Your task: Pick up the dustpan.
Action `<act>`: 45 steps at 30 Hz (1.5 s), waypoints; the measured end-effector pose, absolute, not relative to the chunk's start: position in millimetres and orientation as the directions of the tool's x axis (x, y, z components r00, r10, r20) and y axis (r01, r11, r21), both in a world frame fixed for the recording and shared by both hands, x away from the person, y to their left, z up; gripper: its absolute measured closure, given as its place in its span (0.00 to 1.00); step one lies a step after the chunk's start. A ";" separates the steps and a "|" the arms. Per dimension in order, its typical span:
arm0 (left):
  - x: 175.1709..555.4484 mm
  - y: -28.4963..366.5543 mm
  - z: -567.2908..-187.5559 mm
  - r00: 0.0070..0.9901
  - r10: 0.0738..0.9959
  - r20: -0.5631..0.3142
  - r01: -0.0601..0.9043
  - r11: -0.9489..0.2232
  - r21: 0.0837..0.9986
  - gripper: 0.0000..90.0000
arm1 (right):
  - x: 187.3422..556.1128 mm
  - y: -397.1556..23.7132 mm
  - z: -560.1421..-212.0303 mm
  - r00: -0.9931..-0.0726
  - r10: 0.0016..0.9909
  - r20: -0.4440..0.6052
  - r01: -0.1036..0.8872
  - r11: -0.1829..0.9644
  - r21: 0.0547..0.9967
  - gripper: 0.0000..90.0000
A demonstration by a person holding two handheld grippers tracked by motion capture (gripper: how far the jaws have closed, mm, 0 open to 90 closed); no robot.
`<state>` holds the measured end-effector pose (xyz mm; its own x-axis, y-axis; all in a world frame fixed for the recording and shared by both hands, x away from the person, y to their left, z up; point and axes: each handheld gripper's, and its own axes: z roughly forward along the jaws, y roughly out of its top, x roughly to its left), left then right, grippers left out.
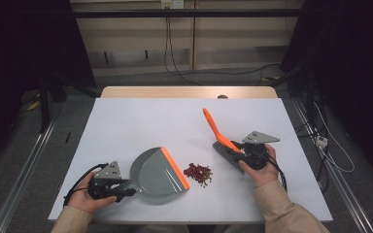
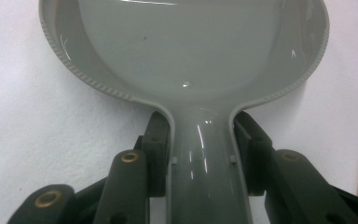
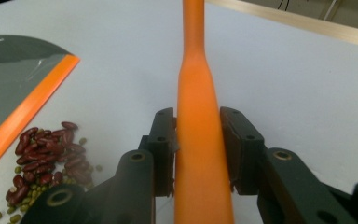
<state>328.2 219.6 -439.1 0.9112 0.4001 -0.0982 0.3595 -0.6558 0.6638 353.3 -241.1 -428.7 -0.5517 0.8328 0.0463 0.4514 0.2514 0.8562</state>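
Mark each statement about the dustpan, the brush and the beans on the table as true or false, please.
1. The left claw grips the dustpan by its handle. True.
2. The beans lie inside the dustpan. False: they lie on the table, just beside its orange edge.
3. The right claw holds the orange brush. True.
4. The pile is only red beans. False: small green ones are mixed in.
5. The dustpan is empty. True.
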 end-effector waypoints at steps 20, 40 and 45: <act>333.3 209.2 -437.7 0.945 0.304 -0.121 0.305 -0.683 0.664 0.70 | 352.5 -236.7 -425.4 -0.514 0.858 0.000 0.476 0.285 0.832 0.79; 329.9 194.5 -433.9 0.949 0.284 -0.139 0.304 -0.700 0.647 0.70 | 325.5 -195.4 -430.1 -0.453 0.888 -0.075 0.451 0.301 0.840 0.79; 330.2 192.5 -433.4 0.945 0.292 -0.151 0.317 -0.691 0.649 0.70 | 321.9 -189.5 -430.7 -0.447 0.892 -0.066 0.454 0.289 0.843 0.79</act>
<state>330.2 192.5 -433.4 0.9445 0.2917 -0.1508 0.3172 -0.6915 0.6490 321.9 -189.5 -430.7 -0.4465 0.8923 -0.0661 0.4537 0.2895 0.8428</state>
